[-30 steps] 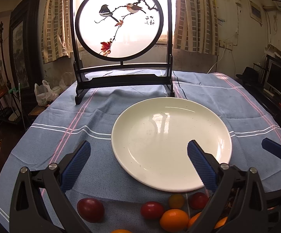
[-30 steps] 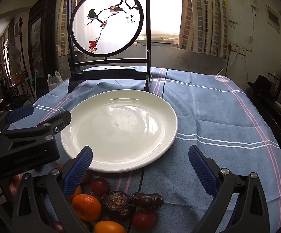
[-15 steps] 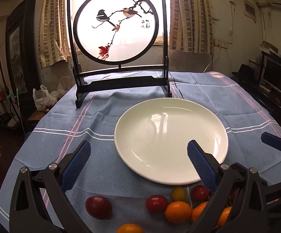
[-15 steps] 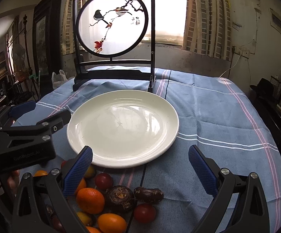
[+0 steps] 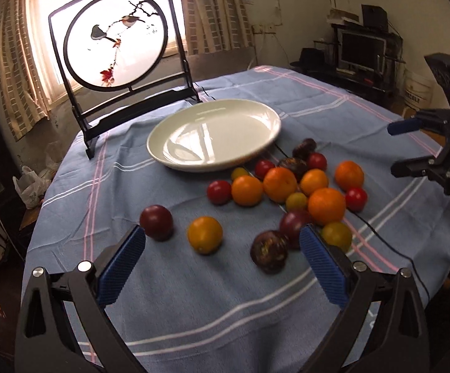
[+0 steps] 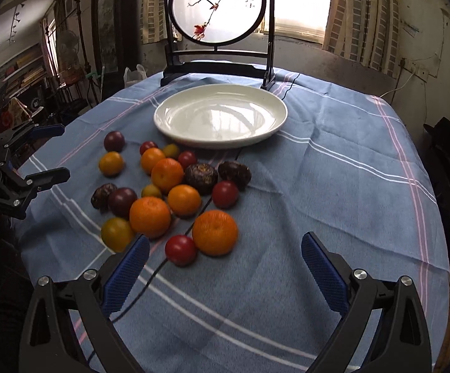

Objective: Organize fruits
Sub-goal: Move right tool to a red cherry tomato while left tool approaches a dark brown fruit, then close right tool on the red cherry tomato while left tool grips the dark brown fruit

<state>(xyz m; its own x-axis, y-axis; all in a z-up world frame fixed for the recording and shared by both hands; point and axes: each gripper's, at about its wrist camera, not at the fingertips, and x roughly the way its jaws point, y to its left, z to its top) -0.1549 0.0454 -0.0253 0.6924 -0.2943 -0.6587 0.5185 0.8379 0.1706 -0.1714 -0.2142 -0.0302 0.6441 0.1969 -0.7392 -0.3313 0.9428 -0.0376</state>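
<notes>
Right wrist view shows the right gripper point(image 6: 225, 267) spread wide with nothing between its blue pads, though its jaws are just starting to close. A large orange point(image 6: 215, 232) sits just ahead of it at about 12 o'clock, touching a small red tomato point(image 6: 180, 250) at its 9 o'clock. The rest of the fruit lies in a loose cluster on the blue cloth of the desk point(image 6: 333, 186), and the white plate point(image 6: 175, 124) beyond them at 12 o'clock holds nothing yet.

In the left wrist view, the left gripper point(image 5: 223, 262) is also spread and empty. A yellow-orange fruit point(image 5: 205, 234) lies just ahead between its fingers, a dark plum point(image 5: 156, 222) at 10 o'clock beside the left pad, and a dark wrinkled fruit point(image 5: 270, 251) at 1 o'clock.

No fruit has been moved yet, so the step in hand looks like a first pick. To do it well, I would centre each gripper over one lone fruit rather than the tight cluster, come down with the pads either side of its widest part, and close gently, since the tomatoes are likely soft and round fruit can roll. Nudging a neighbour could scatter the pile towards the desk edge.
</notes>
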